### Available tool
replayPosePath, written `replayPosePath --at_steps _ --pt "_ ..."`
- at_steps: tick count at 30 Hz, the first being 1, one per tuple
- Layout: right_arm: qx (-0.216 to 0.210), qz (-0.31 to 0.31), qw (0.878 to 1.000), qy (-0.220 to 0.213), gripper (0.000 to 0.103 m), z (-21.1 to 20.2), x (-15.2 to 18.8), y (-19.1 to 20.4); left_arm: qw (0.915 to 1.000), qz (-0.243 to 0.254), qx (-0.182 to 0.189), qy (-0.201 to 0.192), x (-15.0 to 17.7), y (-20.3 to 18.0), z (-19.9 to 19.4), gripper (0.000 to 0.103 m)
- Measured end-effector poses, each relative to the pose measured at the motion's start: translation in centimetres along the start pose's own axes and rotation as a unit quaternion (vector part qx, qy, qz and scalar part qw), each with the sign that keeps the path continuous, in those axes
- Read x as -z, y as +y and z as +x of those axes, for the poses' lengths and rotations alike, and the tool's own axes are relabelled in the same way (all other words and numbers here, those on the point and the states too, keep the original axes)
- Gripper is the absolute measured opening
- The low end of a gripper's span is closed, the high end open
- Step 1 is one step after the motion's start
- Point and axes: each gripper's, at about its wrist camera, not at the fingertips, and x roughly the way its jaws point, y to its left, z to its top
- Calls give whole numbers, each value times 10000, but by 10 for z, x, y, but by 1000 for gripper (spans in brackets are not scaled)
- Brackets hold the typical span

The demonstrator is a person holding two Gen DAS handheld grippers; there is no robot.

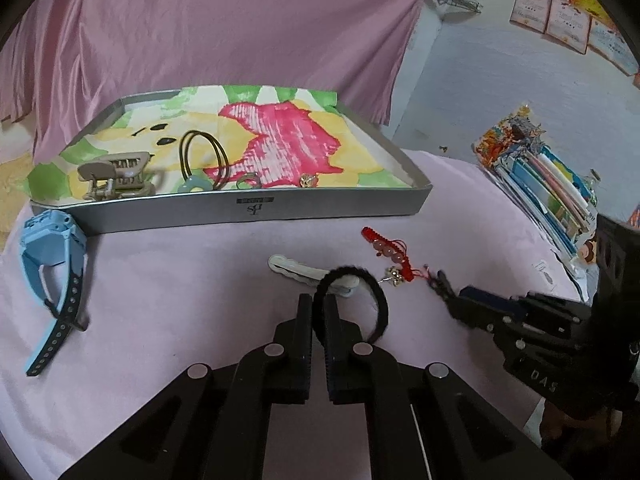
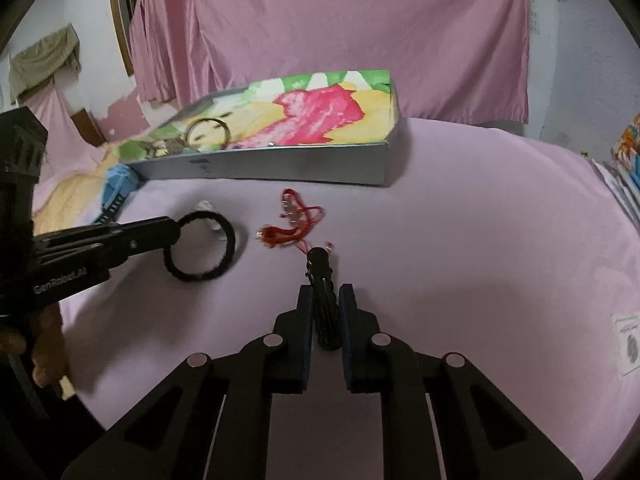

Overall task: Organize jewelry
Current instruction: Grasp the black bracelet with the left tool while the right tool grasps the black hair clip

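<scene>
The left gripper (image 1: 318, 312) fingers clamp the soft, light black hair tie (image 1: 362, 300) at its band; the right gripper (image 2: 325, 304) fingers grip a rigid dark clip (image 2: 320, 276).

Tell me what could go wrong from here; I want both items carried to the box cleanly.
The black hair tie is pinched only at its rim by the left gripper, so it may slip out. It overlaps the white hair clip, which could get dragged. The right gripper holds a dark clip near the red bracelet, whose cords might snag.

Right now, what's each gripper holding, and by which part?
Left gripper pinches the black hair tie at its band's near edge. Right gripper clamps a dark ribbed item along its length.
</scene>
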Motion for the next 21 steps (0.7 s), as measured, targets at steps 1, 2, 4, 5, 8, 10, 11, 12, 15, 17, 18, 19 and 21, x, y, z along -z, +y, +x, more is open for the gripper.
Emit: replayPosePath --at_steps 1,2,4,5,8,10,11,12,15,17,18,19,21 --pt "-35 22 10000 -4 11 -1 2 2 10000 -9 3 -26 0 0 -2 5" --pt "-41 31 10000 -21 11 -2 4 3 10000 -25 -2 -63 1 1 -5 5" --pt "-39 44 9999 -91 11 -6 6 6 9999 -33 -12 -108 2 1 -9 5" --pt "-41 44 9999 -133 11 -9 6 7 9999 -36 -20 -141 3 1 -12 5" --pt "-10 17 9996 -282 11 -18 5 10 9997 -35 -30 -233 4 2 -19 5" --pt "8 -10 9993 -378 10 -24 4 11 9996 -23 -33 -277 5 2 -23 5" --pt "21 -34 9991 -430 10 -27 2 13 9995 -6 -41 -316 5 2 -25 5" --pt "28 -65 9988 -479 10 -30 1 14 9994 5 -44 -337 5 1 -27 5" --pt "52 -145 9982 -577 10 -34 -4 17 9990 36 -61 -436 3 1 -33 5" --pt "48 -159 9982 -580 10 -35 -4 17 9987 41 -70 -497 1 2 -37 5" --pt "36 -156 9982 -579 10 -35 -4 18 9986 42 -75 -515 1 3 -38 5" --pt "29 -152 9982 -578 10 -35 -4 18 9985 44 -87 -536 0 3 -39 5" --pt "22 -134 9980 -612 10 -38 -4 17 9984 34 -108 -562 0 4 -41 5"
